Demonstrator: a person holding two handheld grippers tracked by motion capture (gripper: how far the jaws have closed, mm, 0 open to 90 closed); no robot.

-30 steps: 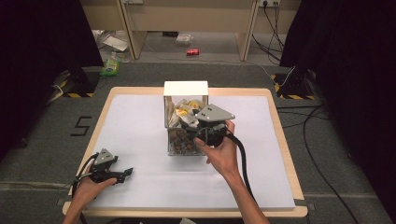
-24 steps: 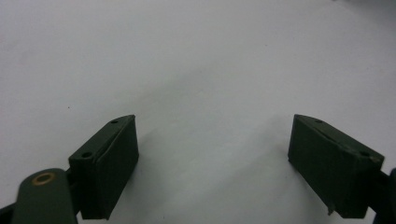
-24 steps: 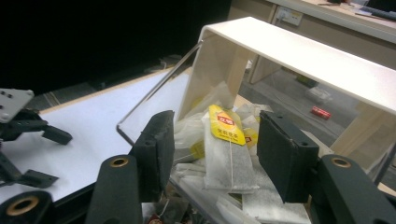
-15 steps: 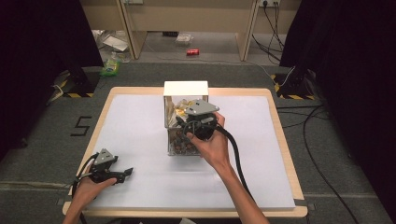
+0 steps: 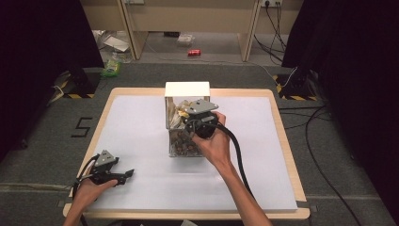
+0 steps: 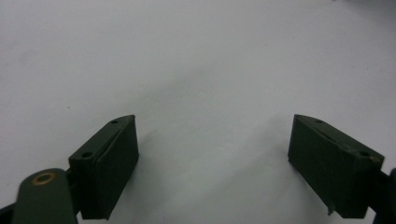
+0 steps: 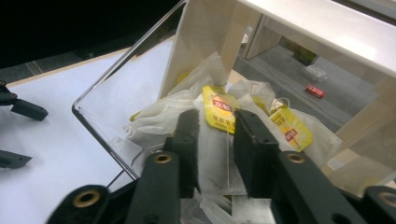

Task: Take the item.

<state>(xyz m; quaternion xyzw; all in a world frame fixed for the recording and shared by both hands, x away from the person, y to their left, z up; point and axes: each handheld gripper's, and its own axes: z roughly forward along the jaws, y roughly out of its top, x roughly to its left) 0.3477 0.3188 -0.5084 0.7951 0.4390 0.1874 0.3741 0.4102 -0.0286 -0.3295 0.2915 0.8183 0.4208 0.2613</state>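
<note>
The right gripper (image 7: 215,144) reaches into the clear box (image 5: 187,123), its jaws just closing around a tea bag (image 7: 222,112) atop the pile, seemingly to lift one out. The left gripper (image 6: 215,163) rests released on the counter (image 5: 141,132), well left of the box

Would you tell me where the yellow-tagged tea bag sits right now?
In the right gripper view, the yellow-tagged tea bag lies atop white bags in the clear plastic box, just beyond the right gripper.

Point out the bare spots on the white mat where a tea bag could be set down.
Free: the white mat between clear box and left tongs, and right of the box. Crowded: inside the box, around right tongs.
</note>
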